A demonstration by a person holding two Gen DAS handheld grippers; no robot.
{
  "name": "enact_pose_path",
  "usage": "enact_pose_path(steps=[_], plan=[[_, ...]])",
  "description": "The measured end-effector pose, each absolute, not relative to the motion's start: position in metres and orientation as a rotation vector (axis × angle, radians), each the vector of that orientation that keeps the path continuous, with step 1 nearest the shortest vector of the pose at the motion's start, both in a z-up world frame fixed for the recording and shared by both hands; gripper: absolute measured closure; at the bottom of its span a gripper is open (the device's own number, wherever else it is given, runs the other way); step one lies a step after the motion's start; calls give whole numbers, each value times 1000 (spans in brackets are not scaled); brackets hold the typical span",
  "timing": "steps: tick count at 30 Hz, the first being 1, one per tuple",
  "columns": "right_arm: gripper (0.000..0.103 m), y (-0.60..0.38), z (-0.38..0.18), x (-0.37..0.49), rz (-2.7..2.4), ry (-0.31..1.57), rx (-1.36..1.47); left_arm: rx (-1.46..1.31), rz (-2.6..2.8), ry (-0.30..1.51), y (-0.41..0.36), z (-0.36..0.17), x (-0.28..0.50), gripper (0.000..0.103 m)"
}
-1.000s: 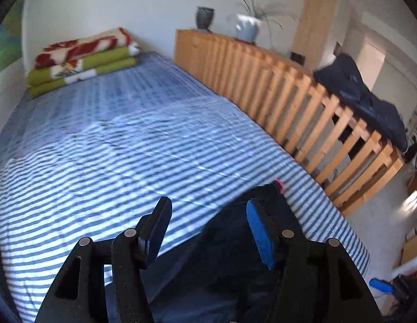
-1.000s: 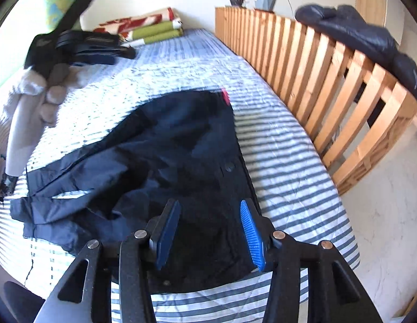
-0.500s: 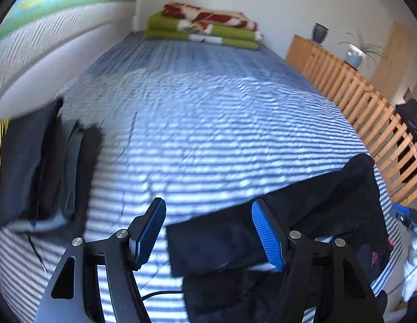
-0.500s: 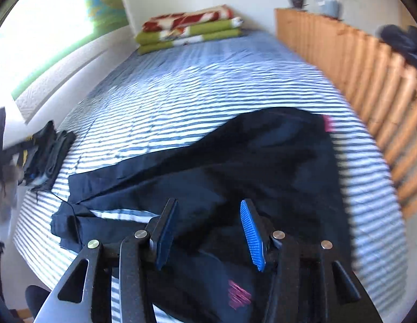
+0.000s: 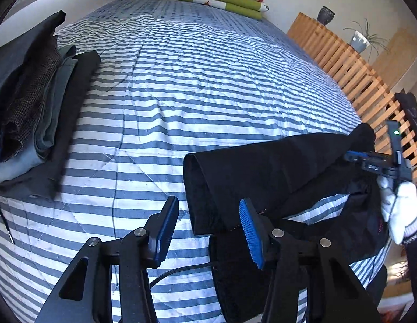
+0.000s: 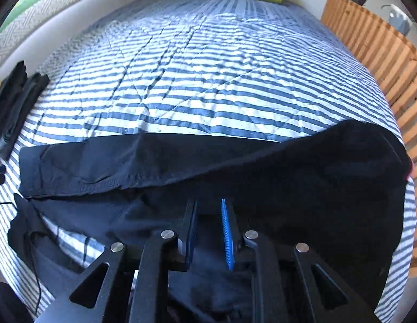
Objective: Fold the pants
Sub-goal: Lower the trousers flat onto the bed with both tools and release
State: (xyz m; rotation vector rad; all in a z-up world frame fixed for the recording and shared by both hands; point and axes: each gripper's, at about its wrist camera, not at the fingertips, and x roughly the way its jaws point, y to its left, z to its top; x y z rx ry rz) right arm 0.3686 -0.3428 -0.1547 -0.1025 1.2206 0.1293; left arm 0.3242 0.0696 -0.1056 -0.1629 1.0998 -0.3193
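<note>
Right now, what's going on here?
A person with tongs in each hand is starting to fold black pants spread on a striped bed. The right tongs have been closing over the waist end, with fabric between them. The left tongs hover open at a leg hem; they too have just narrowed and hold nothing yet. A stack of folded clothes sits at the left edge of the bed.
</note>
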Motion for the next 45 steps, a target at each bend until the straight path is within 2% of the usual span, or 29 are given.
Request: enact_pose_path(steps=[4,9,18,23,28,38,45], plan=[[87,-329,-160,407,96,1186,-133,-144,-322,1122,71,-103,328,53],[87,-354,-142,442,23,1087,135,-113,-395,1157,49,-112,333,52],[87,-374,-125,408,90,1094,127,-34,-531,1263,-7,-148,366,52],[87,-381,-120,378,124,1102,104,-148,-488,1174,-8,-139,415,50],[87,-367,-127,360,150,1124,38,-193,-216,1082,28,-123,450,50],[86,-336,-113,293,293,1104,-27,-169,-264,1079,89,-86,351,45],[82,-354,-54,196,267,979,-21,-247,-225,946,127,-24,251,45]])
